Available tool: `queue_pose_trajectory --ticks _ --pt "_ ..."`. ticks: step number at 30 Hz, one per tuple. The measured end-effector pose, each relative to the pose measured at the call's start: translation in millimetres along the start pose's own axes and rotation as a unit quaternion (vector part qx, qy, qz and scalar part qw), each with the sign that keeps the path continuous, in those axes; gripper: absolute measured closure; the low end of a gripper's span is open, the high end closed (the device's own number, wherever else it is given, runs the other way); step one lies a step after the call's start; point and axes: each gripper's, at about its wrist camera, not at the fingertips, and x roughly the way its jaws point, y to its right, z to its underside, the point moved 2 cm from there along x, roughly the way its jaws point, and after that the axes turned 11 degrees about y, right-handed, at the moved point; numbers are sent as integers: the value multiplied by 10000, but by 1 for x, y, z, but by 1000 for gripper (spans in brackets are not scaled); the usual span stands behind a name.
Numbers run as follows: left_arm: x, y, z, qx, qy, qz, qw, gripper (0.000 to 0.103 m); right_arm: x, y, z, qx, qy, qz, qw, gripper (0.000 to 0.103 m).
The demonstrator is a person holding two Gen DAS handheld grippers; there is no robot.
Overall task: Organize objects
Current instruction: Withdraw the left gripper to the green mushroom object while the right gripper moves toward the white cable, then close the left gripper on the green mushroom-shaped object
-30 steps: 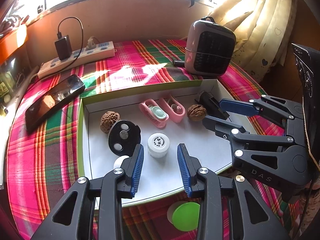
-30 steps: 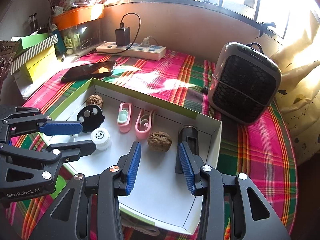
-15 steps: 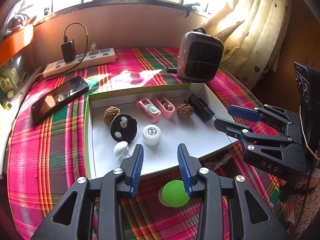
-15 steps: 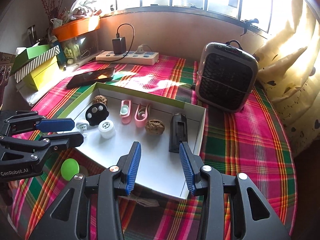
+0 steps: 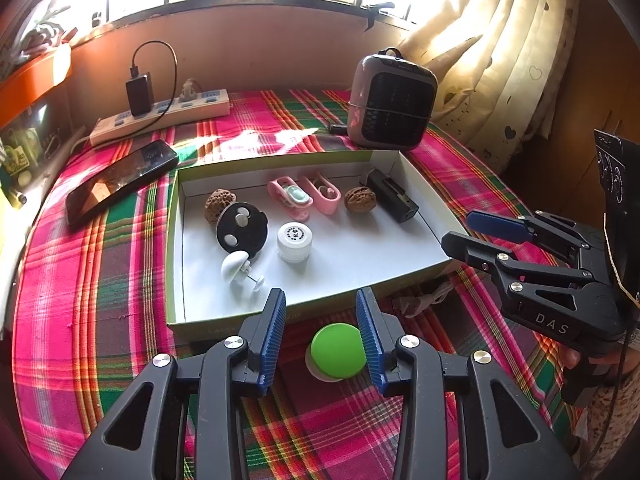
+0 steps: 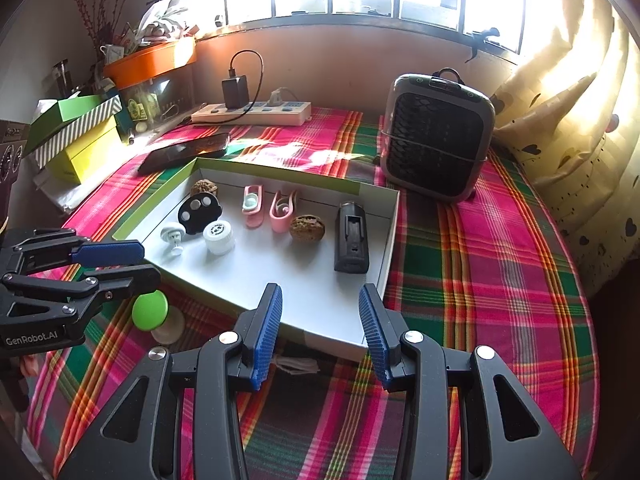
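A shallow white box with green sides (image 5: 360,256) (image 6: 320,312) lies on the plaid cloth. It holds two walnuts (image 5: 360,199), two pink clips (image 5: 289,196), a black disc (image 5: 242,227), a white jar (image 5: 294,241), a white knob (image 5: 236,270) and a black block (image 5: 392,196) (image 6: 351,240). A green-topped round piece (image 5: 338,350) (image 6: 150,309) lies on the cloth in front of the box. My left gripper (image 5: 322,330) is open above it, with the right pad close to it. My right gripper (image 6: 320,330) is open and empty over the box's near corner.
A grey heater (image 5: 390,100) (image 6: 436,140) stands behind the box. A phone (image 5: 120,178), a power strip with a charger (image 5: 160,114) and stacked green and yellow boxes (image 6: 76,136) are at the back left. A white cable (image 5: 424,300) lies under the box's front edge.
Both grippers have pulled back and up from over the box. The green-topped piece has come into the gap of my left gripper. Both stay open.
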Motion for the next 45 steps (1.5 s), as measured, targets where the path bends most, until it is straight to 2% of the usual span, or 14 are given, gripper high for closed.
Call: queue_pose_trajectory --ticks 9,14,29,40,45 --pt "-3 3 9 -13 -65 0 10000 67 -6 2 12 120 -36 -4 9999 61" --pt "-1 5 15 -16 -141 0 9999 67 -9 3 19 201 -29 5 9998 55" --pt "11 10 29 -106 -351 79 9993 65 -19 12 33 453 -32 50 9990 55" --pt "21 4 28 -291 -352 -62 9989 65 6 5 44 526 -416 -413 9969 55" --pt "18 1 28 -313 -291 -48 9991 65 9 4 40 580 -408 -526 9961 53"
